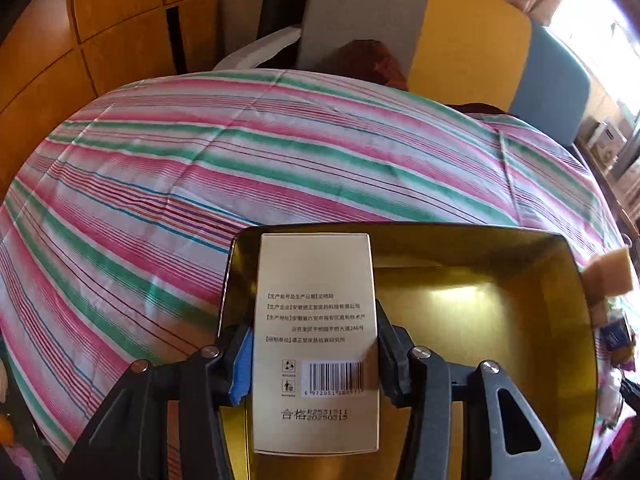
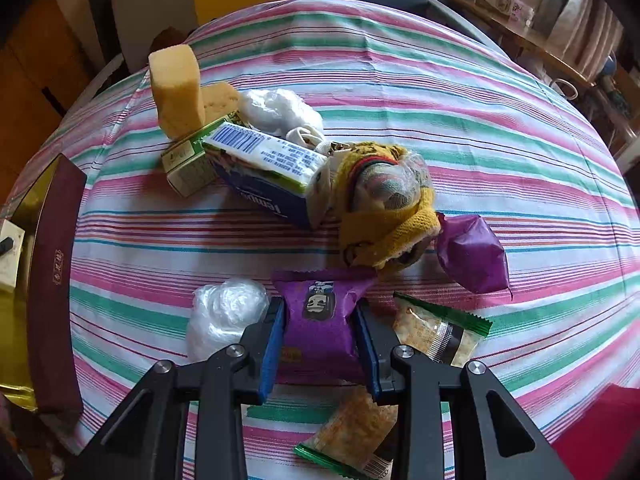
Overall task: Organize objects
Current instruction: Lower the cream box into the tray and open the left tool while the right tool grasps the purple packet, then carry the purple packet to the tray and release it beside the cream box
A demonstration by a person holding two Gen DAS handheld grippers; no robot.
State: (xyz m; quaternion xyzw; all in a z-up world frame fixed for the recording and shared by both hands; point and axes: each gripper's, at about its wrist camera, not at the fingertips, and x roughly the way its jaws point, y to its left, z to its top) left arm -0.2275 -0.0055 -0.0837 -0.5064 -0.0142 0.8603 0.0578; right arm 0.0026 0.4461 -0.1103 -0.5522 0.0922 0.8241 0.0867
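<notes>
left gripper (image 1: 314, 356) clamps a cream box (image 1: 316, 340) (over the gold tray (image 1: 520, 280)); right gripper (image 2: 320, 340) pinches a purple packet (image 2: 320, 320).

The box (image 1: 316, 340) hangs over the left part of the open tray (image 1: 480, 272), which sits at the table's (image 2: 440, 92) left edge. Mid-table lies a heap: sponges (image 2: 176, 88) at the back left, the tissue pack (image 2: 264, 168) before them, the knit bundle (image 2: 384, 200) to its right. Near the front edge lies the snack packet (image 2: 320, 320), with a plastic wad (image 2: 224, 312) left of it and a cracker pack (image 2: 440, 332) to its right.
</notes>
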